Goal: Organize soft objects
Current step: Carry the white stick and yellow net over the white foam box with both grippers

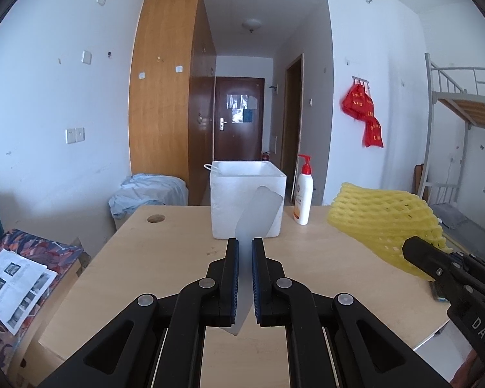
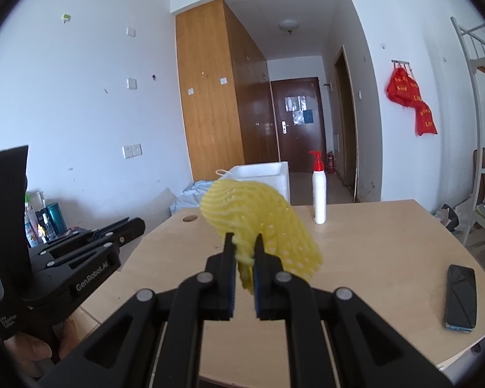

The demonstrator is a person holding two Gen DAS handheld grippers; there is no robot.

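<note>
Yellow foam net [image 2: 262, 226] clamped in right gripper [image 2: 244, 252] above counter [image 2: 371, 242]; left gripper [image 1: 244, 258] pinches a translucent, apparently foam, sheet [image 1: 258, 213]. White box [image 1: 247, 207] at twelve o'clock: release both over its opening.

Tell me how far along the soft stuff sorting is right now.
Nothing visibly put away: the white foam box hides its inside from both cameras. In hand: the left gripper pinches a translucent sheet, the right gripper a yellow foam net, both above the table. Left: placing both.
</note>
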